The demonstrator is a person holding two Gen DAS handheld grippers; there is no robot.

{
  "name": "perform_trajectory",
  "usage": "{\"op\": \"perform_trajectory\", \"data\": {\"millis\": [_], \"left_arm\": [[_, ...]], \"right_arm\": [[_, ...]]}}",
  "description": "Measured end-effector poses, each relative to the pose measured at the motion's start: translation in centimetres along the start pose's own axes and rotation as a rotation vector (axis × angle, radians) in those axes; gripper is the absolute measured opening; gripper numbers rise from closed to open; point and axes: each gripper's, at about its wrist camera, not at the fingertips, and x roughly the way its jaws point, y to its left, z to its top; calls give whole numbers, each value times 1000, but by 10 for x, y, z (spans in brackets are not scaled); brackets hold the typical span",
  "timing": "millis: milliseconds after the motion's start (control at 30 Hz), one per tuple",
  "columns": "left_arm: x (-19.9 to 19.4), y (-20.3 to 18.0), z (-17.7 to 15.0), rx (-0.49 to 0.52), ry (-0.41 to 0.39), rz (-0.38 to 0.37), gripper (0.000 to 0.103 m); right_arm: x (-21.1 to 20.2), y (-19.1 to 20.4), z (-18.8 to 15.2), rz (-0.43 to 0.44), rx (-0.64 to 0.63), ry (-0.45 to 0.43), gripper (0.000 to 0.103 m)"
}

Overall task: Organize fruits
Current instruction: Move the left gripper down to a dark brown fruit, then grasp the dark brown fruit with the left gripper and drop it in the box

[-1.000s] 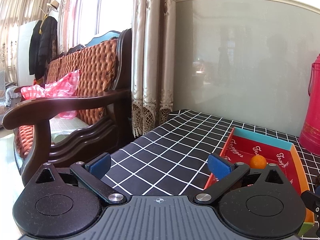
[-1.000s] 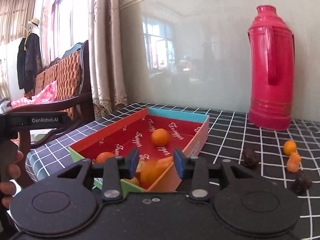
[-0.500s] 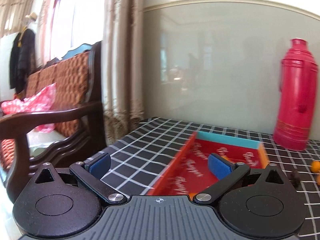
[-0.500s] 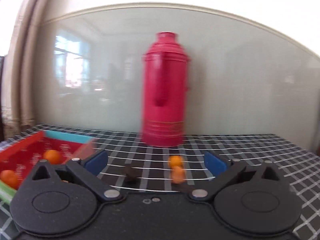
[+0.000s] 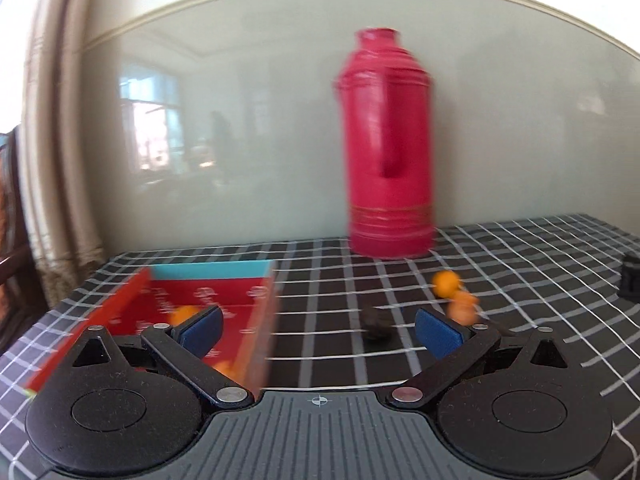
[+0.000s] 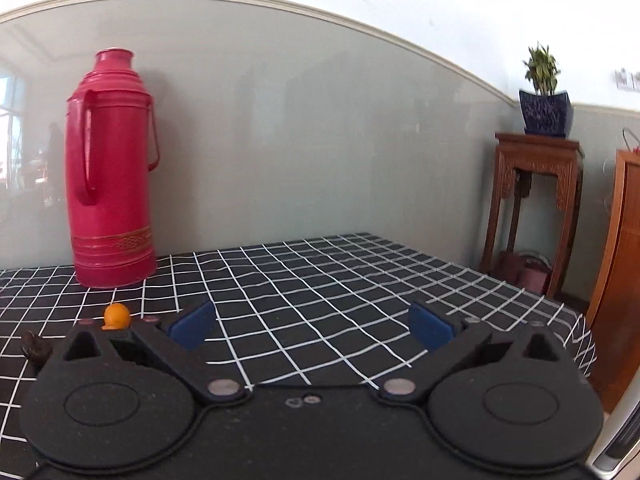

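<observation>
Both hand-held grippers hover released over the checked counter (image 6: 320,280).
Only the left hand-held gripper (image 5: 318,330) sees the red tray (image 5: 208,300) holding oranges near the counter's left edge; the right hand-held gripper (image 6: 310,324) alone sees the potted plant (image 6: 544,92). Both show the orange (image 6: 117,315) before the red thermos (image 6: 112,172).

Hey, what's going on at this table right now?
Someone is sorting fruit with two hand-held grippers. Both the left hand-held gripper and the right hand-held gripper are open and hold nothing. A red tray already has oranges in it. Two oranges and a dark fruit sit loose on the checked tablecloth near the red thermos.
</observation>
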Motion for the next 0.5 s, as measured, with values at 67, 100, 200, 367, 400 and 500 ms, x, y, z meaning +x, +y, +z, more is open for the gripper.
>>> {"op": "perform_trajectory", "data": {"millis": [67,100,200,367,400,500], "left_arm": [[5,-24,2,26,15,-50,100],[8,-34,3,33,25,-75,94],[26,-68,5,41,78,-140,86],[49,-104,3,42,138,-179,71],[53,-108,2,37,150,-183,69],[62,-115,2,30,170,-186,68]], "right_arm": [[-1,-6,1,-15,11,3,97],[-1,-12,1,-21,16,3,97],[-1,-24,1,-26,38,5,97],[4,-41,3,-34,76,24,97],[4,-44,3,-35,83,27,97],[5,-51,3,-39,100,28,97]]}}
